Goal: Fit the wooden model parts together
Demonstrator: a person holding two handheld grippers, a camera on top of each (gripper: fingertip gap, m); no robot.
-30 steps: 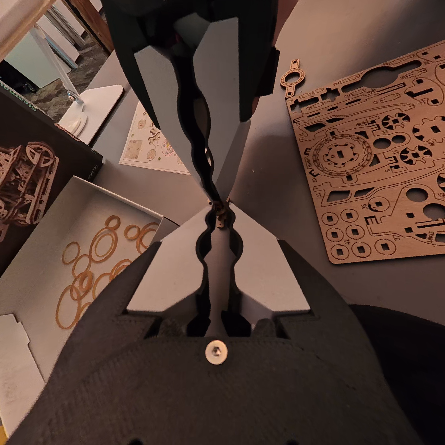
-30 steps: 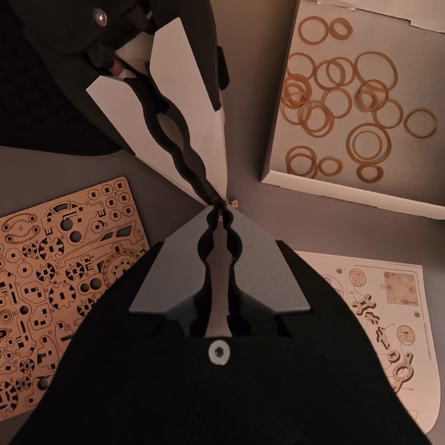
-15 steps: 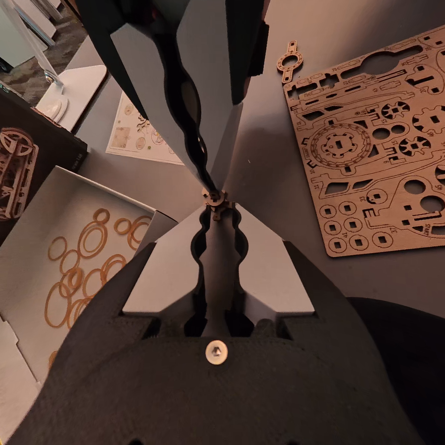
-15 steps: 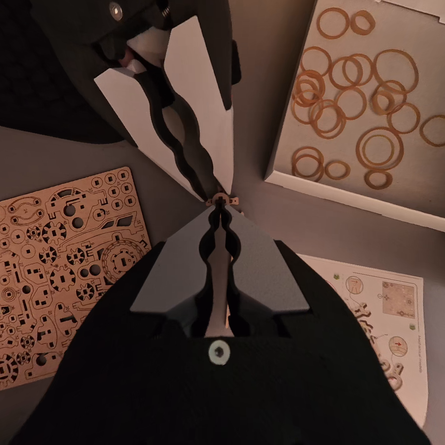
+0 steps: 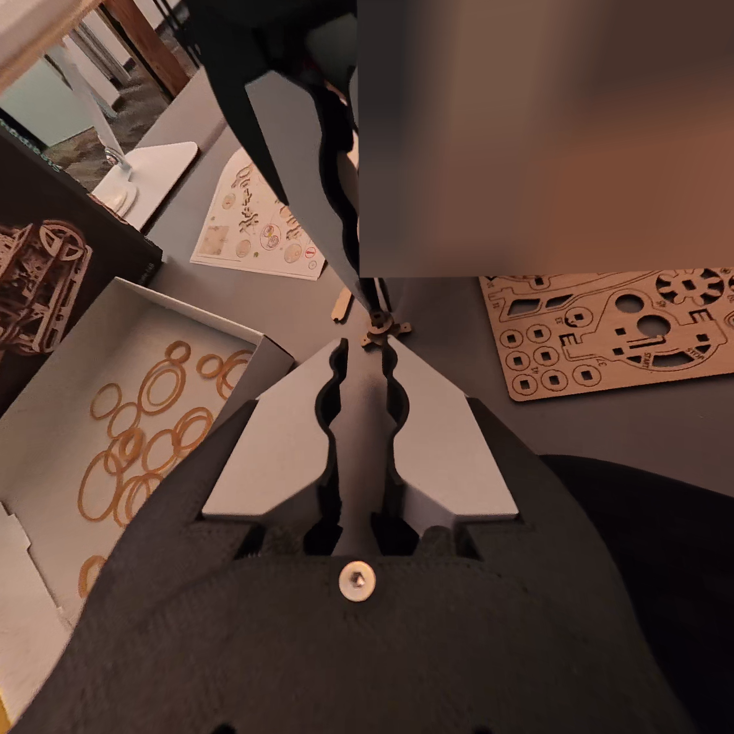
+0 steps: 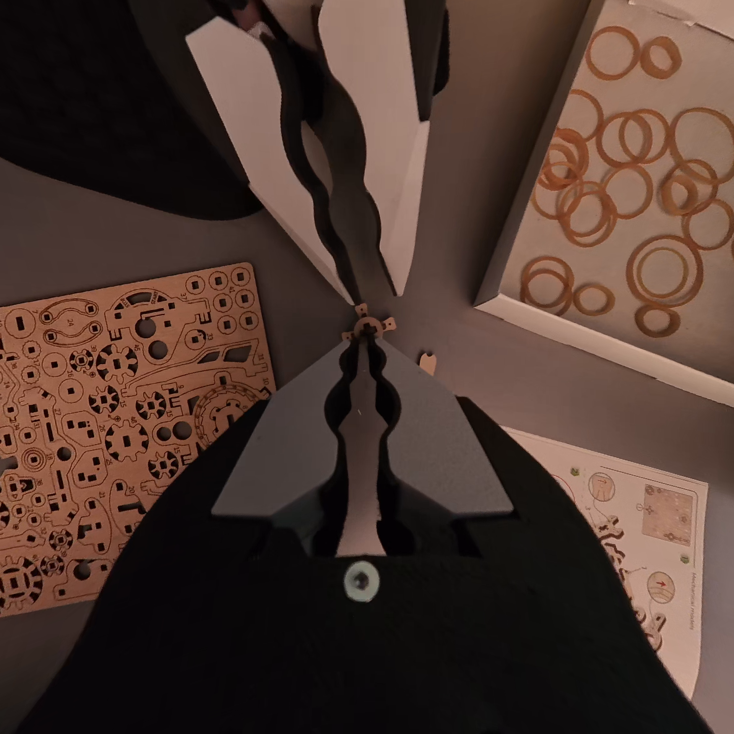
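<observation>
A small wooden assembly [image 5: 383, 331], a ring with a crossed tab piece through it, hangs just above the grey table. My right gripper [image 6: 363, 339] is shut on it; it also shows in the right wrist view [image 6: 369, 325]. In the left wrist view the right gripper [image 5: 371, 310] comes down from the top. My left gripper [image 5: 365, 343] is open, with its tips on either side just below the assembly. From the right wrist view the left gripper [image 6: 373, 298] stands opposite, its jaws parted. A small loose wooden piece [image 5: 341, 306] lies on the table beside them [image 6: 427, 363].
A laser-cut wooden parts sheet [image 5: 595, 349] [image 6: 119, 397] lies flat. A white box tray [image 5: 47, 429] [image 6: 516, 222] holds several tan rings. An instruction sheet [image 5: 254, 238] [image 6: 635, 536], a dark kit box [image 5: 39, 278] and a white lamp base [image 5: 147, 174] are nearby. Left and right tips are no more than a few centimetres apart.
My left gripper has opened and let go of the assembly, which stays in the right gripper. The two grippers have drawn slightly apart. A small loose wooden piece now shows on the table.
</observation>
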